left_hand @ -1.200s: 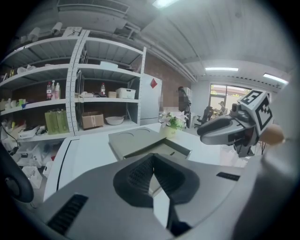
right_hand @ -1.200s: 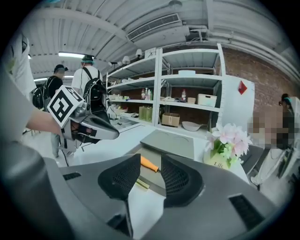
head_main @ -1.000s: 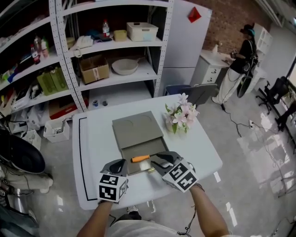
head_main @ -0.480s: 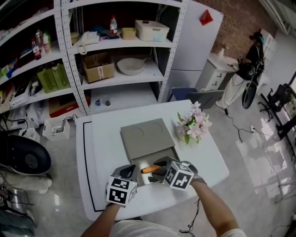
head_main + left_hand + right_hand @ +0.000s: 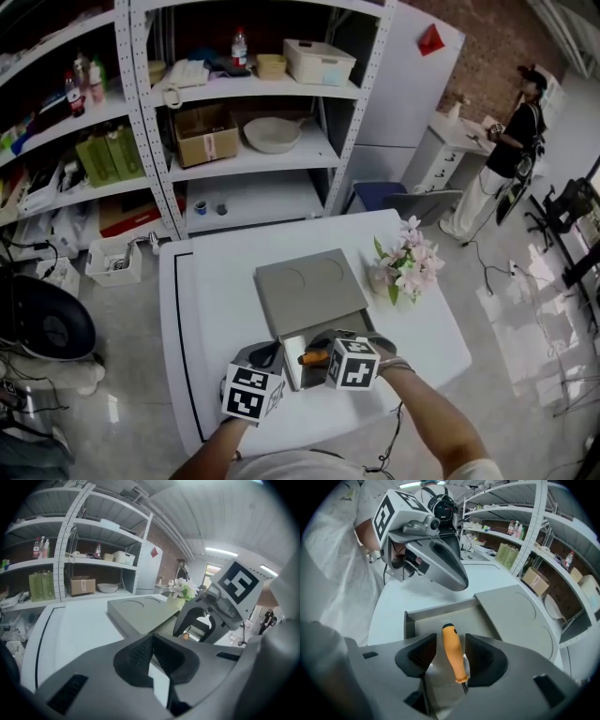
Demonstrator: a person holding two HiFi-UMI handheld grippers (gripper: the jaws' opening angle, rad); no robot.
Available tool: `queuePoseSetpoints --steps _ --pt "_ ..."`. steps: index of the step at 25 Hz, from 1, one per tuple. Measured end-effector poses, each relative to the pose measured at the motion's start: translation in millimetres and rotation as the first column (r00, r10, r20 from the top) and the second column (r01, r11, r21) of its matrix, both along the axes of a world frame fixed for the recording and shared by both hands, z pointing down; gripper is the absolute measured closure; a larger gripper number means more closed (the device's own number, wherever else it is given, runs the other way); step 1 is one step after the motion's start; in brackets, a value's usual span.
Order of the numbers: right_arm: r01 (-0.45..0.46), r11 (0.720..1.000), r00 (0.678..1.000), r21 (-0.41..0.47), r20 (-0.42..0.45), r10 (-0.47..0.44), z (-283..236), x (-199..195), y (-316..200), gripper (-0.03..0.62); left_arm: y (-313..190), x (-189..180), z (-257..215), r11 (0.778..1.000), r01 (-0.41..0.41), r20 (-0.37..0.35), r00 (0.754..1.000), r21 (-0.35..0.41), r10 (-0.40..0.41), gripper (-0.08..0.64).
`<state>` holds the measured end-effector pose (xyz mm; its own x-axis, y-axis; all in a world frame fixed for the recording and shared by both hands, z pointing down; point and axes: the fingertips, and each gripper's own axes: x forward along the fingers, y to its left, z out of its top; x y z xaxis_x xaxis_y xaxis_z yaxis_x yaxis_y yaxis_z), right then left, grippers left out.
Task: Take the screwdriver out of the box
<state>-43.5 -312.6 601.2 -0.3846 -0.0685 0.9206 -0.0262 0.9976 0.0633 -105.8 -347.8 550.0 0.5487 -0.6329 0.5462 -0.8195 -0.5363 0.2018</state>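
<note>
My right fingers (image 5: 483, 660), beneath their black-and-white marker cube (image 5: 352, 363), are spreading apart around the orange-handled screwdriver (image 5: 453, 653) (pads clear of it), which lies at the near end of the grey box (image 5: 408, 619), long axis along my fingers, butt pointing left; my left fingers (image 5: 136, 656) are pressed together.

The surface (image 5: 211, 281) lay bare left of the box (image 5: 309, 286), while flowers (image 5: 408, 267) crowded its right side, shelves (image 5: 272, 161) stood behind, and the left tool (image 5: 265, 355) hovered by its open near end.
</note>
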Motion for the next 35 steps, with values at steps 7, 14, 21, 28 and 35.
queuePoseSetpoints --steps 7,14,21,28,35 --pt "0.04 0.998 0.996 -0.043 -0.079 -0.043 16.8 4.3 1.4 0.403 -5.1 -3.4 5.1 1.0 -0.004 -0.021 1.0 -0.013 0.004 0.555" --pt "0.023 0.997 0.997 -0.068 -0.068 -0.028 17.2 3.2 -1.9 0.441 -5.5 -2.7 8.0 1.0 -0.018 -0.03 0.999 -0.021 0.018 0.555" --pt "0.027 0.999 0.998 -0.035 -0.048 -0.028 16.6 3.1 -4.8 0.463 -5.1 -1.4 6.6 1.0 -0.016 -0.024 1.0 -0.019 0.015 0.555" --pt "-0.044 0.999 0.999 0.01 0.021 0.044 6.2 1.0 -7.4 0.474 1.1 -0.2 0.2 1.0 -0.014 -0.012 1.0 0.0 0.014 0.555" --pt "-0.125 0.99 0.985 0.069 0.132 0.115 -19.0 4.1 -11.9 0.477 8.4 10.6 -11.5 1.0 -0.007 -0.001 1.0 0.029 0.007 0.555"
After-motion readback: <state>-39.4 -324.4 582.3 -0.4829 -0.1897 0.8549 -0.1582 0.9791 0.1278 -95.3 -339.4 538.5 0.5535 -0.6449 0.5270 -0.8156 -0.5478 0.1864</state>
